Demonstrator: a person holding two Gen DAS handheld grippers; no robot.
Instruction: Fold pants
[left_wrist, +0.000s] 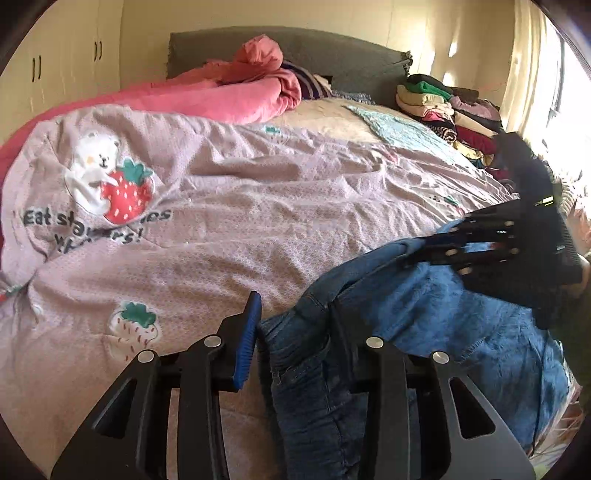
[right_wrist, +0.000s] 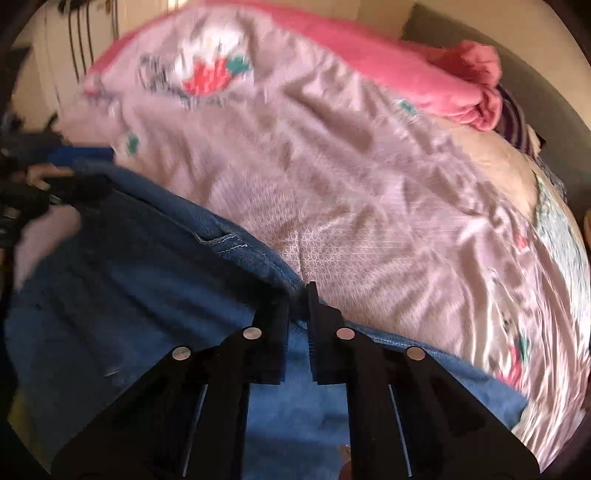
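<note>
Denim fills the near ground: the jeans (left_wrist: 424, 332) lie bunched on the bed's lilac strawberry quilt (left_wrist: 258, 206), at its near edge. Your left gripper (left_wrist: 295, 343) has its fingers pinching a thick fold of the jeans. Your right gripper (right_wrist: 298, 332) has its fingers pressed together on the jeans' upper edge. Farther back a pink duvet (left_wrist: 229, 92) lies heaped by the grey headboard (left_wrist: 332, 55), with stacked clothes (left_wrist: 450, 110) at the far right.
</note>
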